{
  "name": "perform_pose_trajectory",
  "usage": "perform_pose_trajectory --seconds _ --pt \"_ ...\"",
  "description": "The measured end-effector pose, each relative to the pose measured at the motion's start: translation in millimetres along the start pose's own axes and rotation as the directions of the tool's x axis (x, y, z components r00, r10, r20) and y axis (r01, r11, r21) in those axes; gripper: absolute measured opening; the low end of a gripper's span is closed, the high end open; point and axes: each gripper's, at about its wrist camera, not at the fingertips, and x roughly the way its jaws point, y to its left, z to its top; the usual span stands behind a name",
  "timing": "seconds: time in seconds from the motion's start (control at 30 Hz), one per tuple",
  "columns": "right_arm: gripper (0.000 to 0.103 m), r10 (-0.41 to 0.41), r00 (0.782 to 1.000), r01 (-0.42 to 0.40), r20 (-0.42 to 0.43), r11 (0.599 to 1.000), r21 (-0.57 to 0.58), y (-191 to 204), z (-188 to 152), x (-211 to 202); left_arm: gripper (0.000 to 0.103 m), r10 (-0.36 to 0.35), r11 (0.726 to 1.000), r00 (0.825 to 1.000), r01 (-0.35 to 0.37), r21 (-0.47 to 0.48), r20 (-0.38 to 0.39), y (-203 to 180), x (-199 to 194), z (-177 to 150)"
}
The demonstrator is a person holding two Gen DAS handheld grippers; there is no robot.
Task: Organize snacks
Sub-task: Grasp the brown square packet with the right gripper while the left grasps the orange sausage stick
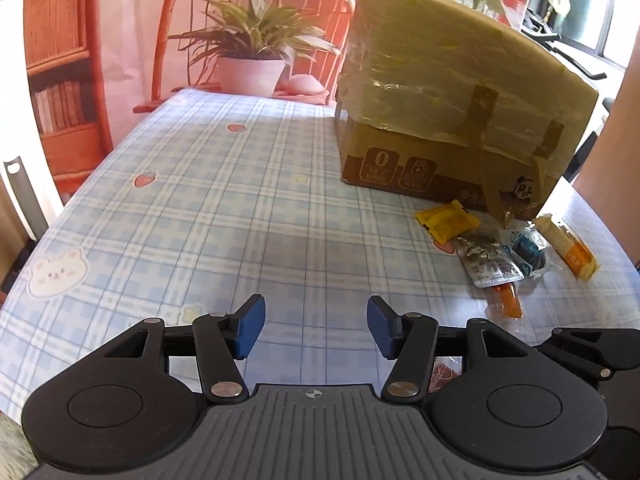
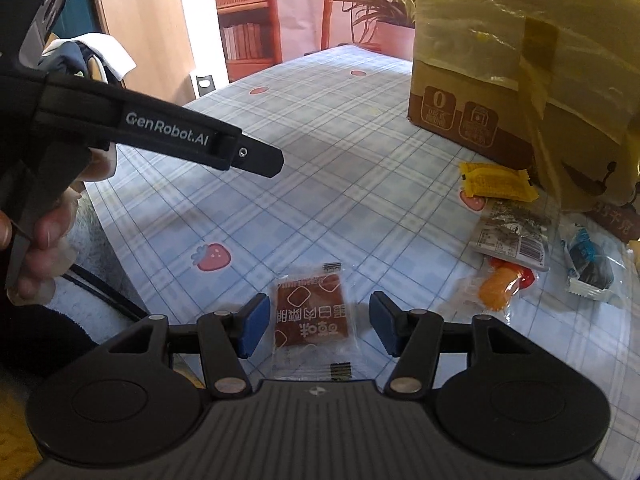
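In the right wrist view a brown square snack packet (image 2: 310,320) in clear wrap lies flat on the checked tablecloth (image 2: 340,152). My right gripper (image 2: 320,326) is open, with a blue pad on each side of the packet and a gap to both. My left gripper (image 1: 316,326) is open over bare cloth with nothing between its pads. It also shows from the side in the right wrist view, left gripper (image 2: 274,162), held by a hand (image 2: 44,236). Further right lie a yellow packet (image 2: 496,182), a silver packet (image 2: 512,234), an orange snack (image 2: 498,286) and a blue cookie packet (image 2: 588,260).
A taped cardboard box (image 1: 460,120) stands at the back right of the table, with the loose snacks in front of it. An orange-yellow bar (image 1: 568,248) lies at the far right. A potted plant (image 1: 252,68) and a chair (image 1: 180,8) stand behind the far edge.
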Motion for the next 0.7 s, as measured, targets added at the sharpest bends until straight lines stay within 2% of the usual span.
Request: perform_pose_trajectory --seconds 0.1,0.13,0.33,0.57,0.7 --pt "0.053 -0.015 1.0 0.015 0.004 1.0 -0.007 1 -1 0 0.075 -0.003 1.0 1.0 0.003 -0.02 0.011 1 -1 -3" --pt "0.05 -0.02 1.0 0.02 0.007 1.0 -0.005 1 -1 -1 0.076 -0.002 1.0 1.0 0.003 -0.022 0.018 0 -1 -3" --pt "0.043 -0.023 0.999 0.022 0.028 0.999 0.029 -4 -5 -6 0.076 0.014 0.999 1.0 -0.015 -0.039 -0.013 -1 3 -9" --pt "0.043 -0.069 0.996 0.062 0.063 0.992 0.112 -20 -11 -18 0.076 0.038 0.999 0.999 -0.039 -0.036 -0.013 -2 -1 -10" --pt "0.043 -0.092 0.99 0.076 0.11 0.987 0.142 -25 -12 -30 0.076 0.036 0.999 0.999 -0.036 -0.027 -0.015 -5 -2 -11"
